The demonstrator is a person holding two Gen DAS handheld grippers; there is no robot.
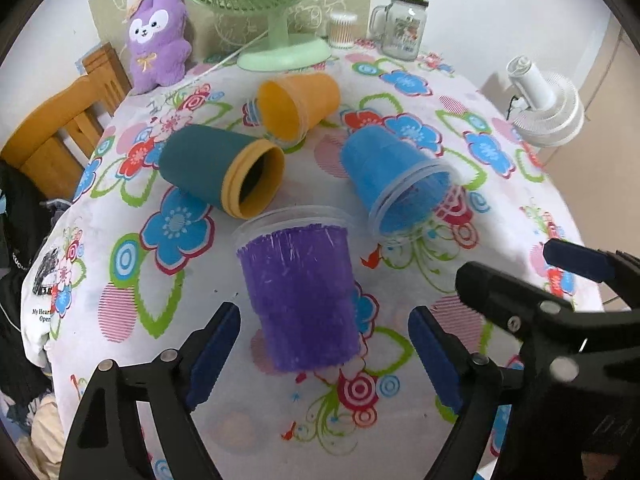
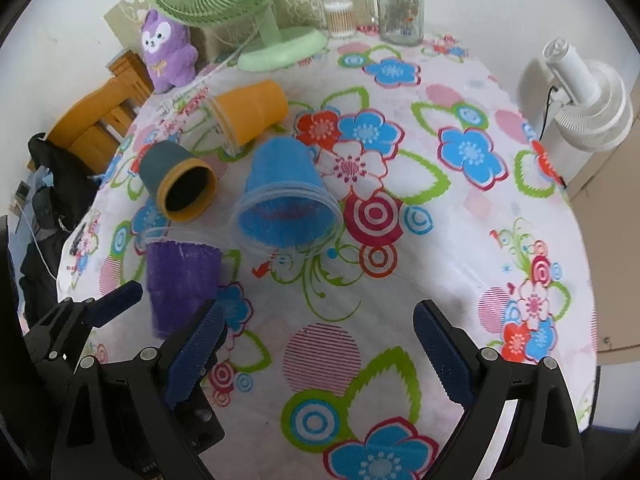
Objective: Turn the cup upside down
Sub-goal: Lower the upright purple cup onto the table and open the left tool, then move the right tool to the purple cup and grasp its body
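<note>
A purple cup (image 1: 300,296) with a clear rim stands upright on the flowered tablecloth, just ahead of and between my left gripper's (image 1: 324,350) open jaws, untouched. It also shows in the right wrist view (image 2: 182,286). A blue cup (image 1: 394,184) lies on its side, mouth toward me, also in the right wrist view (image 2: 286,200). A dark teal cup (image 1: 222,168) with a yellow rim and an orange cup (image 1: 298,102) lie on their sides farther back. My right gripper (image 2: 320,354) is open and empty over the cloth, to the right of the purple cup.
At the back stand a green fan (image 1: 276,12), a purple plush toy (image 1: 160,36), a jar of cotton swabs (image 1: 342,30) and a glass mug jar (image 1: 404,28). A white fan (image 1: 548,108) sits at the right edge. A wooden chair (image 1: 60,120) stands at the left.
</note>
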